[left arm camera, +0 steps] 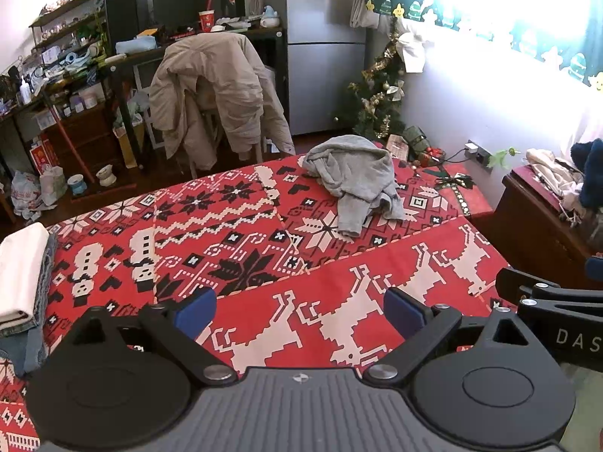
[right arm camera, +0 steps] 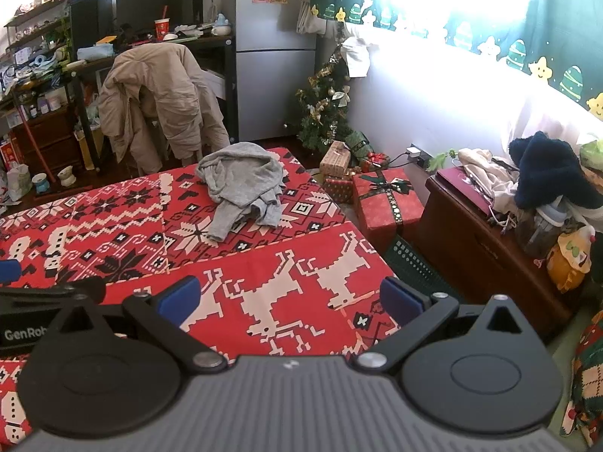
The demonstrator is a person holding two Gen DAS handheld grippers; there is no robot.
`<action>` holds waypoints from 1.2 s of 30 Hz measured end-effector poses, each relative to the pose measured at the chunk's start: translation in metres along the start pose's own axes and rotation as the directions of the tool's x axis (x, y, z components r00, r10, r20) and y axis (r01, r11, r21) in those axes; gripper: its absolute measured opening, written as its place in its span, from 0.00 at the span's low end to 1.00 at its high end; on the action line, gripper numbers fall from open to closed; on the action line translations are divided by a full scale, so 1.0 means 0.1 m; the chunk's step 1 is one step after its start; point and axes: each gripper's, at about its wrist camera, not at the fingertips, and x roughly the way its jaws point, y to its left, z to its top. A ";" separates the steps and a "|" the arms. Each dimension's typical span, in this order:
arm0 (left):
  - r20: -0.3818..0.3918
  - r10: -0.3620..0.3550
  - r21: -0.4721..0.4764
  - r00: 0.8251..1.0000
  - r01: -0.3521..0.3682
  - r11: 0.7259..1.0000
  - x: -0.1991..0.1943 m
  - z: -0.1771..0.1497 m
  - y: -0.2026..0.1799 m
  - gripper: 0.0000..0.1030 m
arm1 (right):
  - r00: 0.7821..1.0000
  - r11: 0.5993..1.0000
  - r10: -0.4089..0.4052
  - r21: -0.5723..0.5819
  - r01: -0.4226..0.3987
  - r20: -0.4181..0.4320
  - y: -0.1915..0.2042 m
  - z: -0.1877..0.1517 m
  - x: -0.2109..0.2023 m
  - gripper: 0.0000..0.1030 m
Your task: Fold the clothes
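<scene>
Your left gripper (left arm camera: 299,310) has its blue-padded fingers (left arm camera: 198,310) wide apart, with nothing between them. Your right gripper (right arm camera: 290,299) is the same, fingers spread and holding nothing.

Under both lies a red cloth (left arm camera: 339,282) with white deer, snowmen and black snowflakes. It looks flat and smooth, and it covers the tabletop.

The gray shirt (left arm camera: 354,180) sits far ahead of your left fingers, a bit to the right. It is soft, crumpled into a lumpy heap, with one sleeve hanging toward you. From the right gripper it lies ahead and a bit to the left (right arm camera: 241,184). You cannot tell its front from its back.

Left of your left fingers is a folded stack (left arm camera: 22,278), white on top and blue below. The picture edge cuts it off.

Beyond the tabletop, a puffy tan coat (left arm camera: 211,90) hides a chair.
</scene>
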 end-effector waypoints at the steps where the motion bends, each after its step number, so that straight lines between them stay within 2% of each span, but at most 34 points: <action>1: -0.004 -0.002 -0.003 1.000 0.002 1.000 0.01 0.00 0.01 0.93 | 1.000 1.000 0.004 0.004 -0.004 -0.007 0.00 0.00 0.00 0.99; 9: -0.035 -0.014 -0.020 0.999 0.013 1.000 0.08 -0.01 0.04 0.93 | 1.000 1.000 0.005 -0.009 -0.005 -0.011 0.03 0.00 0.04 0.99; 36: -0.042 -0.012 -0.029 0.999 0.011 1.000 0.13 -0.06 0.06 0.94 | 1.000 0.999 -0.025 -0.047 0.024 -0.004 0.08 -0.03 0.09 0.99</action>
